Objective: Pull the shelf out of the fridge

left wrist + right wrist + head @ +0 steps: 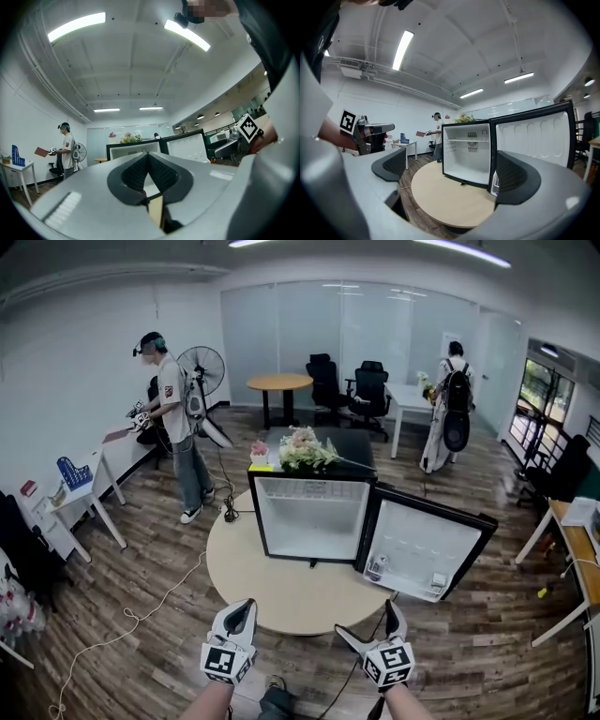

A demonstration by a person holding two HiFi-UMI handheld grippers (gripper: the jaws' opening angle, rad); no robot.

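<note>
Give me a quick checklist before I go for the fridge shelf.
1. Door open: ok, swung wide.
2. Shelf in view, high in the fridge: ok.
3. Shelf bare: ok, nothing seen on it.
4. Right claw open: ok, jaws apart, empty.
5. Left claw open: not ok, jaws together, empty.
6. Claws at the shelf: not ok, both hang short of the table.

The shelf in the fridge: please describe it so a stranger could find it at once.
On the round wooden table in mid-room stands a small black fridge, door open. The shelf is the thin pale board high inside, the only thing crossing its white cavity.
</note>
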